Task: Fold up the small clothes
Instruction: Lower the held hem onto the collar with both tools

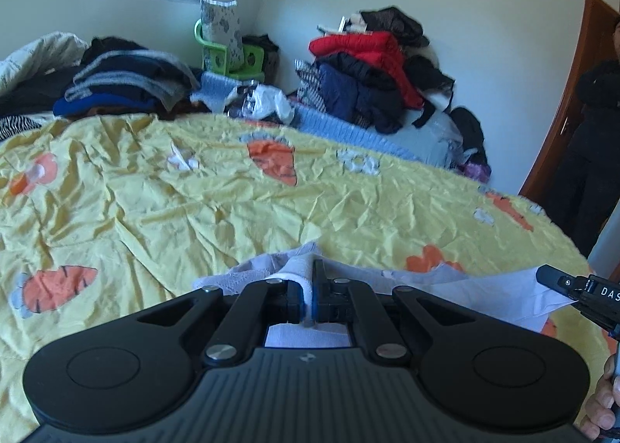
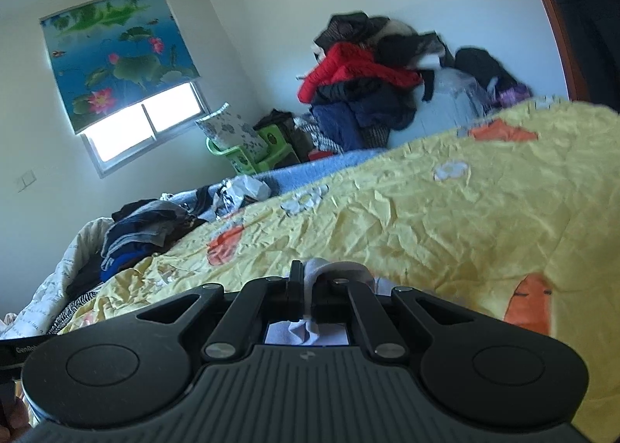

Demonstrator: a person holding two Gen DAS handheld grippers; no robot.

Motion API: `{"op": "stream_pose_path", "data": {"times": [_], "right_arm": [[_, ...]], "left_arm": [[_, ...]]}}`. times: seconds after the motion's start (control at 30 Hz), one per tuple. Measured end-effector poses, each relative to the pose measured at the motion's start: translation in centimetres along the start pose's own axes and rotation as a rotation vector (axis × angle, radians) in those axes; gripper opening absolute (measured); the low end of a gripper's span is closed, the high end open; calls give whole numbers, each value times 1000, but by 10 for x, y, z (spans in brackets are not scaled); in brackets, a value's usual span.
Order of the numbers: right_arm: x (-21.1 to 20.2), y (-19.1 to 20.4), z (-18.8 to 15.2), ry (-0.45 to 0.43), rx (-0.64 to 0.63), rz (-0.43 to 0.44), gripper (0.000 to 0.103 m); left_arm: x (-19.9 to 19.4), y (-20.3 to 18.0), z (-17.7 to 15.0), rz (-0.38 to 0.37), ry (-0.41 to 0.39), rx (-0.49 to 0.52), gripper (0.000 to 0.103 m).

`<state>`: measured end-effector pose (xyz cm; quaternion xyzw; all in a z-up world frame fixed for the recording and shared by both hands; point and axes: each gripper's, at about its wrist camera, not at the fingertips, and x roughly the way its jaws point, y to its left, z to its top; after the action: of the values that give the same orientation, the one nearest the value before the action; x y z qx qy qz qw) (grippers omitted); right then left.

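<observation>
A small white garment [image 1: 484, 296] lies over the near part of the yellow carrot-print bedspread [image 1: 193, 191]. My left gripper [image 1: 309, 288] is shut on a bunched white edge of it, low over the bed. My right gripper [image 1: 558, 288] shows at the right edge of the left wrist view, shut on the garment's other corner. In the right wrist view my right gripper [image 2: 308, 288] is shut on a fold of the white garment [image 2: 314, 272], above the bedspread [image 2: 426, 210]. Most of the garment is hidden behind the gripper bodies.
A stack of folded dark clothes [image 1: 128, 83] lies at the far left of the bed. A pile with a red jacket [image 1: 368, 52] stands against the far wall. A green stool [image 1: 228, 59] is by the window. A person in black [image 1: 593, 141] stands at the door.
</observation>
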<state>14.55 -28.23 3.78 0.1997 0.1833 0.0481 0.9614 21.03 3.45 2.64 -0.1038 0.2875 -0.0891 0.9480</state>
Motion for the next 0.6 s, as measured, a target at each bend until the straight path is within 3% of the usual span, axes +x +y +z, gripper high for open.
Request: {"op": "stream_pose_path", "data": {"times": [0.4,0.57,0.6], "right_arm": [[49,-20,-12,114,49,-44,7],[70,-28,-8,203,116,-17,19],[75,-30,-7,223,132,-6,27]], "left_arm": [[50,9,3,-12,120,-45,3],[73,27,10,-48,218,-159,4],[76,33,11,-65,233,-197,4]]}}
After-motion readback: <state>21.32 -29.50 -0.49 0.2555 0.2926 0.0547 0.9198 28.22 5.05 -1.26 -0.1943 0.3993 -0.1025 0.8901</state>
